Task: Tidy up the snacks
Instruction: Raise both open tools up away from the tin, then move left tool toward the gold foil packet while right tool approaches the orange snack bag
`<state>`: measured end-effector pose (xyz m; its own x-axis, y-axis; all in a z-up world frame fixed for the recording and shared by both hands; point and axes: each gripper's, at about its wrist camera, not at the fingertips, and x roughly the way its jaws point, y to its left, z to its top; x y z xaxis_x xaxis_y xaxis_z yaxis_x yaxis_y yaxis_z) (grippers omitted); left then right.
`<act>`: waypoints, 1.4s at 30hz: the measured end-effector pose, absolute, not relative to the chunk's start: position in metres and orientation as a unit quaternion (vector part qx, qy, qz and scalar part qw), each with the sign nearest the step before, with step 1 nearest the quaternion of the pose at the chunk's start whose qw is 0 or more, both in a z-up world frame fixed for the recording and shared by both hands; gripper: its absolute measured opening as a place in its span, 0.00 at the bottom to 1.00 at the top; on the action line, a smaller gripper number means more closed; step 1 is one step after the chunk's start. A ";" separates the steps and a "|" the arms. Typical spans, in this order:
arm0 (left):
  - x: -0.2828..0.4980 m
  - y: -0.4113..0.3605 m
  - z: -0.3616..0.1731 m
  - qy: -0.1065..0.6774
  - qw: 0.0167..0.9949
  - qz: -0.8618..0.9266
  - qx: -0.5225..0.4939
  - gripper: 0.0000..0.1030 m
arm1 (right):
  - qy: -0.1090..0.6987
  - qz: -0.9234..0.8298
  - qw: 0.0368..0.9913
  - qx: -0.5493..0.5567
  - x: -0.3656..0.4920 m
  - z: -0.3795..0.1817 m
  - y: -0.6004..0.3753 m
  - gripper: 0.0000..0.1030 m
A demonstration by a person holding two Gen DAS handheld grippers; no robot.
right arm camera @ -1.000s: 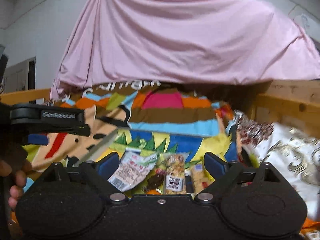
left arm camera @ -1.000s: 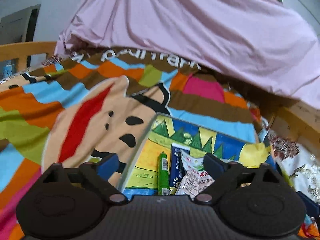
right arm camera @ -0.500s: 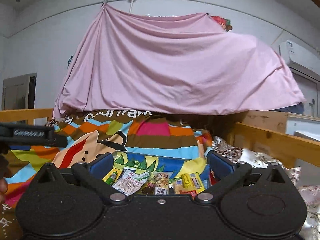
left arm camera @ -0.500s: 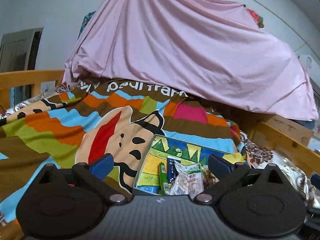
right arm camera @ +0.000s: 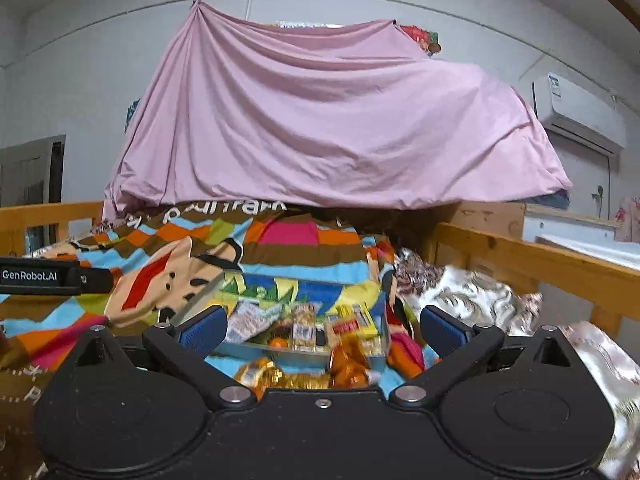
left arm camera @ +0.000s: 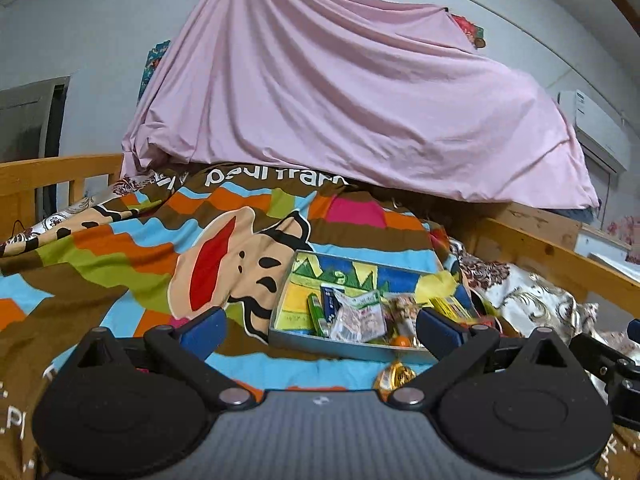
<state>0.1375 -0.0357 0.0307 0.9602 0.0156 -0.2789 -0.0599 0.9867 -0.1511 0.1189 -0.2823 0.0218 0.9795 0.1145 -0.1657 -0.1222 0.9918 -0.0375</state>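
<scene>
left gripper: black round housings, grey ribbed centre, silver screws, blue fingertips | right gripper: all black, silver screws, blue pads

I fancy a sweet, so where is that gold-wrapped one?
The gold sweet lies on the striped blanket just outside the near edge of the tray, low and right of centre in the left view, between the open fingers.

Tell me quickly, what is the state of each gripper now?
Left gripper: open, holding nothing.
Right gripper: open, holding nothing.
</scene>
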 end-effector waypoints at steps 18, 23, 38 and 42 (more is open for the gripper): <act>0.095 -0.051 0.003 0.180 0.983 0.013 -0.021 0.99 | 0.136 0.037 0.990 -0.026 0.110 0.005 -0.287 0.99; 0.092 -0.054 -0.001 0.192 0.981 0.021 -0.011 1.00 | 0.143 0.038 0.989 -0.024 0.110 0.003 -0.289 0.99; 0.094 -0.061 -0.006 0.230 0.973 0.040 0.001 1.00 | 0.182 0.030 0.983 0.001 0.124 -0.003 -0.304 0.99; 0.095 -0.064 -0.006 0.240 0.970 0.044 -0.003 1.00 | 0.192 0.027 0.981 0.009 0.127 -0.004 -0.309 0.99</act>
